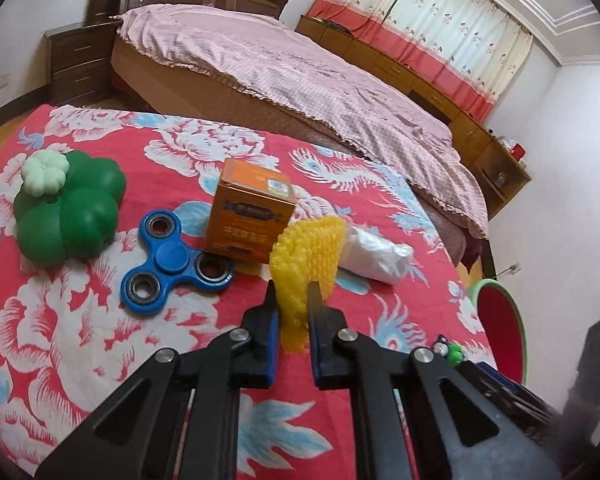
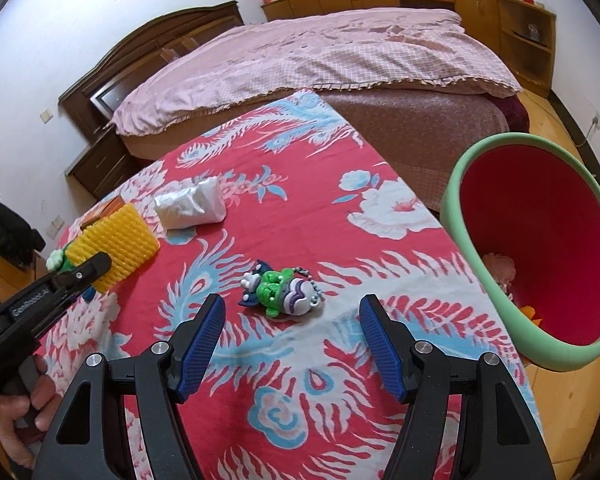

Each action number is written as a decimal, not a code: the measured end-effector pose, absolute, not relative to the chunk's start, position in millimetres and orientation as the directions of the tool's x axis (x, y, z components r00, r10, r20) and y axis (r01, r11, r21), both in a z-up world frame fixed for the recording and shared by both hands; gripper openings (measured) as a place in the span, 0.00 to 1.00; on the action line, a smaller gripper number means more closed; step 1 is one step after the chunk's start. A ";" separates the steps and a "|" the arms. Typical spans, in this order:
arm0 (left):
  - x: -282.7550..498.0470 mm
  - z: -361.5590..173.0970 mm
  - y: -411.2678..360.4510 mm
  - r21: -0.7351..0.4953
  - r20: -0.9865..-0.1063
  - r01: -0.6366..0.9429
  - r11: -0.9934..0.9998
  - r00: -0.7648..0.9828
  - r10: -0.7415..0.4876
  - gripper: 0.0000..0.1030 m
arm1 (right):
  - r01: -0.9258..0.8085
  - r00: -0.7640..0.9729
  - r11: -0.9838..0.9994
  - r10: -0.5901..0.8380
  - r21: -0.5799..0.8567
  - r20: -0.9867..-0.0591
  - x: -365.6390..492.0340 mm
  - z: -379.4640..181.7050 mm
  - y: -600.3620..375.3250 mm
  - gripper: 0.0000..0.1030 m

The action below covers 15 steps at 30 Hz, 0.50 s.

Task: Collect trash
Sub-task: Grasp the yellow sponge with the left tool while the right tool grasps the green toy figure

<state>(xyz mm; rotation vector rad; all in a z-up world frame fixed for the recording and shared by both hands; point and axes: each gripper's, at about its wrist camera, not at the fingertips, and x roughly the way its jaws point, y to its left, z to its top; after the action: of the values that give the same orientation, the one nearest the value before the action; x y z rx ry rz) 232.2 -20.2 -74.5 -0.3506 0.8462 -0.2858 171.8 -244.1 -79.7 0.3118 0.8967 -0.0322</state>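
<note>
A piece of yellow bubble wrap [image 1: 306, 256] stands on the red flowered cloth [image 1: 80, 340], and my left gripper [image 1: 293, 292] is shut on its near edge. From the right wrist view the same bubble wrap [image 2: 118, 242] sticks out past the left gripper [image 2: 100, 262], which a hand holds. A crumpled white plastic bag [image 1: 374, 254] [image 2: 190, 204] lies just beyond it. My right gripper [image 2: 292, 303] is open above the cloth, with a small green and purple keychain toy [image 2: 280, 290] just ahead of its fingertips and untouched. The red bin with a green rim [image 2: 452, 200] stands at the right.
An orange box [image 1: 248, 212], a blue fidget spinner [image 1: 172, 264] and a green clover-shaped object [image 1: 68, 208] sit on the cloth to the left. Pink and orange scraps lie inside the bin. A bed with a pink cover [image 2: 340, 52] stands behind the table.
</note>
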 end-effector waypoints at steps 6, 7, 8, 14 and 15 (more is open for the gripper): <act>217.9 -65.2 -18.3 -0.419 -0.660 0.105 0.902 0.646 -0.382 0.11 | 0.153 0.634 0.964 0.072 0.216 -0.770 175.6 -83.0 -237.3 0.69; 214.7 -63.3 -17.3 -0.421 -0.658 0.099 0.902 0.651 -0.379 0.11 | 0.155 0.637 0.966 0.064 0.209 -0.768 176.4 -83.0 -237.0 0.69; 212.5 -62.2 -16.5 -0.420 -0.656 0.094 0.903 0.655 -0.374 0.11 | 0.161 0.639 0.967 0.050 0.198 -0.767 177.6 -83.2 -235.7 0.69; 198.3 -50.7 -11.8 -0.399 -0.645 0.074 0.914 0.685 -0.337 0.11 | 0.167 0.645 0.980 -0.022 0.112 -0.764 184.4 -87.2 -225.4 0.67; 197.2 -49.5 -11.4 -0.398 -0.645 0.073 0.914 0.687 -0.336 0.11 | 0.165 0.644 0.981 -0.032 0.099 -0.764 184.5 -87.7 -224.9 0.64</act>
<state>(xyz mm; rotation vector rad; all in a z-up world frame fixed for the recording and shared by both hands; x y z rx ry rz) 197.2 -11.4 -49.5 -0.3582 0.7845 -0.2345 184.5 -224.9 -87.7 0.1654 0.8642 -0.1127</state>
